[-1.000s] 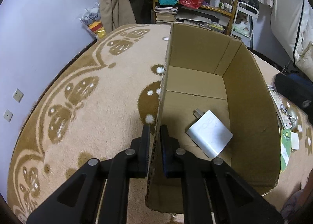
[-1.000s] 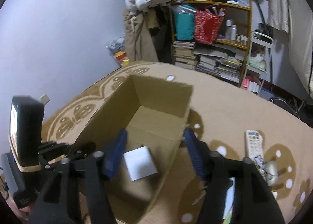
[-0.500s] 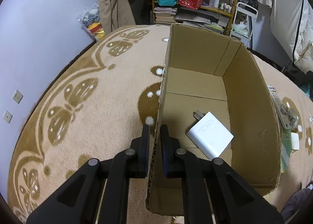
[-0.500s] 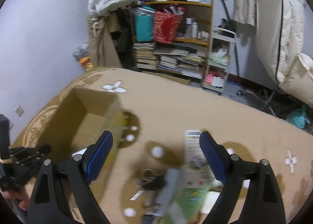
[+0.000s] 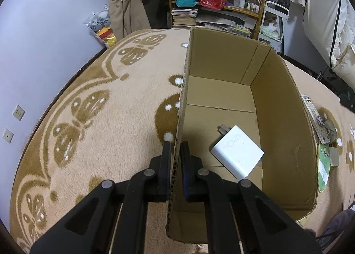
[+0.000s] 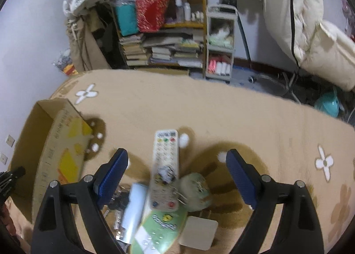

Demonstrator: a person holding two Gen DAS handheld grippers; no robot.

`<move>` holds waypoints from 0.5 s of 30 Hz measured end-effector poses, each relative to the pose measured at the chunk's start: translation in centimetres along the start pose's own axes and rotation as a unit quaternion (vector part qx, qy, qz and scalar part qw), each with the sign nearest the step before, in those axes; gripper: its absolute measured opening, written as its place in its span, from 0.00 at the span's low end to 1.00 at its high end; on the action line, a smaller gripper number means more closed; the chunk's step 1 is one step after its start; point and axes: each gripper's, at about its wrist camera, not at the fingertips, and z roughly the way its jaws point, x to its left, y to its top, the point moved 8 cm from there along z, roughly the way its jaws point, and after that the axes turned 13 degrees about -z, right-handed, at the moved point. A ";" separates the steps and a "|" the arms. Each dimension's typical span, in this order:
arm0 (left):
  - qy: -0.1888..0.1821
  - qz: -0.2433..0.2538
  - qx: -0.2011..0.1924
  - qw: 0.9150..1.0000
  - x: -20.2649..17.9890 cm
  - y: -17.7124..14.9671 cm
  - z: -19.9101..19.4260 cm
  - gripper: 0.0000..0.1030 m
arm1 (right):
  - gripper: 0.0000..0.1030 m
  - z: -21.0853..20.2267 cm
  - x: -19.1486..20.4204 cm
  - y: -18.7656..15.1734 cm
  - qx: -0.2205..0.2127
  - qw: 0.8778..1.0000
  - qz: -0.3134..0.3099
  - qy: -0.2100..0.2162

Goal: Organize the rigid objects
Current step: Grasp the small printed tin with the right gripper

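Beige carpet [image 5: 115, 125] with brown butterfly and flower patterns is spread under everything. On it, the cardboard box's [image 5: 286, 134] left wall is clenched by the left claw [image 5: 175, 160], and 1 white charger [image 5: 237, 154] lies on the box floor. The right claw [image 6: 177, 165], its jaws just spread wide with nothing gripped, hangs over a white remote [image 6: 165, 165], what seems a green pouch [image 6: 197, 191], and other small, blurred items.
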 end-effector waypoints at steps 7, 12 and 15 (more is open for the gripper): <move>0.013 0.020 -0.009 1.000 -0.2 0.0 -0.1 0.09 | 0.92 2.5 -2.6 -2.1 0.044 0.997 0.059 0.019; 0.028 0.038 -0.016 0.999 -0.6 -0.2 -0.2 0.09 | 0.92 3.4 -3.8 -3.3 0.060 0.992 0.104 0.029; 0.021 0.026 -0.011 0.999 -0.3 -0.1 -0.1 0.09 | 0.92 4.1 -3.9 -4.0 0.074 0.990 0.118 0.036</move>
